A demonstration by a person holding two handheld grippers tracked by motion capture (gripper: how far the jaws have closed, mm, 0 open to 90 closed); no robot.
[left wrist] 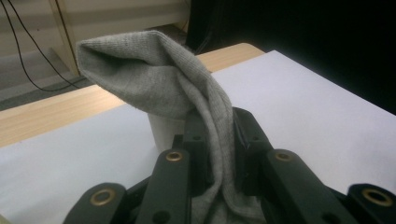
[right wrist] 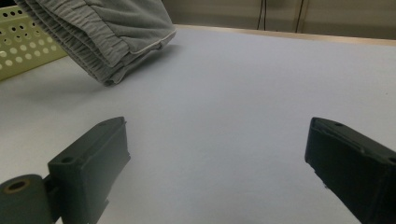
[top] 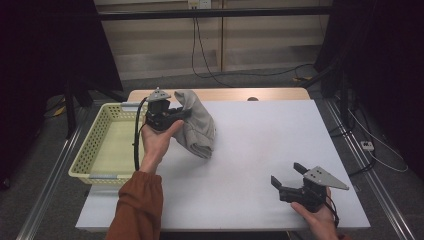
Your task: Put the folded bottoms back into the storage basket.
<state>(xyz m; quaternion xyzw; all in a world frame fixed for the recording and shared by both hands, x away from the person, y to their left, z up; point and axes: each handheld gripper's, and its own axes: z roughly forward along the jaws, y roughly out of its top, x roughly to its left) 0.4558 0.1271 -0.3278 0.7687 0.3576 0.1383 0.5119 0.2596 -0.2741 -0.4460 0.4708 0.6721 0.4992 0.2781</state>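
Nearest the person, the right gripper (top: 289, 181) is resting low over the white table (top: 260, 150), its jaws standing wide apart with nothing between them. Farther off, at the table's left, the left gripper (top: 176, 114) is holding its jaws clamped on a soft grey knitted garment (top: 199, 125), whose bunched fabric is rising between them and draping down to the tabletop. Just beside it, a pale yellow perforated plastic basket (top: 95, 145) is sitting.
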